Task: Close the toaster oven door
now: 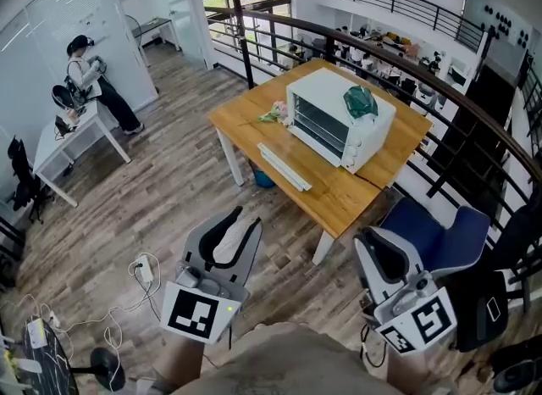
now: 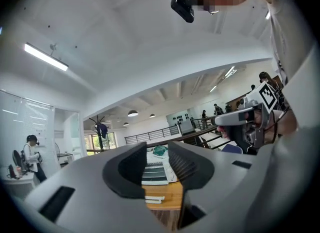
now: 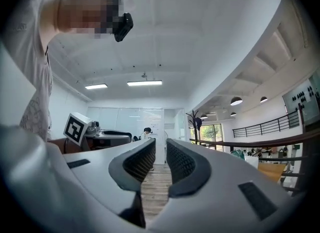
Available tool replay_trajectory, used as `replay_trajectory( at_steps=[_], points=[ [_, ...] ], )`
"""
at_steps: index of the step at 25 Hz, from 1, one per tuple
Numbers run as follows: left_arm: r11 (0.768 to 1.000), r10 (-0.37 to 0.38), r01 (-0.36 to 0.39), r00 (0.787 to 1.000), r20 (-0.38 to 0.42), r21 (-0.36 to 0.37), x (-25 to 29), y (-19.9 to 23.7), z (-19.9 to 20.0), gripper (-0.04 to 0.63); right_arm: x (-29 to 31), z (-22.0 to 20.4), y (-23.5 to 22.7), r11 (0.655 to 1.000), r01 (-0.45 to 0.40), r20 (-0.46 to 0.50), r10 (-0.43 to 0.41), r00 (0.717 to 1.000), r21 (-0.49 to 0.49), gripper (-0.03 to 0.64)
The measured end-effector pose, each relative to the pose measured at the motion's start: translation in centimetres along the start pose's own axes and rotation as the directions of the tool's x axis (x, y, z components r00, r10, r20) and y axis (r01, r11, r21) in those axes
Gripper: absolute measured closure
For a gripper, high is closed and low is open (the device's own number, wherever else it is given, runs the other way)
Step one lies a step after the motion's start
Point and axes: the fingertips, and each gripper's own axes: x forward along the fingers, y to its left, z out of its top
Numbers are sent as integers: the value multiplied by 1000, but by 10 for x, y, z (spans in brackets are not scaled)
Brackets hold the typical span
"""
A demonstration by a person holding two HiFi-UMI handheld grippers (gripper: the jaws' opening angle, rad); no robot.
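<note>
The white toaster oven (image 1: pixel 339 118) stands on the wooden table (image 1: pixel 339 194), well ahead of both grippers. Its glass door (image 1: pixel 284 167) hangs open, flat over the tabletop toward me, with a white handle bar along its front edge. A green bundle (image 1: pixel 361 101) rests on the oven's top. My left gripper (image 1: pixel 246 218) is held low over the floor, open and empty; in its own view the oven (image 2: pixel 156 169) shows far off between its jaws. My right gripper (image 1: pixel 366 241) is low at the right, jaws nearly together and empty, pointing across the room (image 3: pixel 160 147).
A pink and green object (image 1: pixel 273 114) lies on the table left of the oven. A blue chair (image 1: pixel 440 236) stands right of the table, close to my right gripper. A curved railing (image 1: pixel 474 122) runs behind. Cables (image 1: pixel 140 270) lie on the floor at left. A person (image 1: pixel 85 71) stands at a white desk (image 1: pixel 63 143).
</note>
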Motion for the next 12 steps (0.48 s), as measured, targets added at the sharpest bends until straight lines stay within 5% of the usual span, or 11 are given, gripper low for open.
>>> replay_trajectory(
  at_steps=[1,3,12],
  points=[
    [1000,19,-19,1000,-8,1,1,-1,-4,430,-2,-2,-3,1000,-3,2,3,1000,7,523],
    [999,52,-53,998,-22,-8,1,-2,-12,410,-5,-10,-7,1000,-14,-7,14,1000,18,459],
    [997,72,-74,995,-73,-28,24,-2,-42,410,15,-37,-30,997,-66,-69,69,995,40,456]
  ],
)
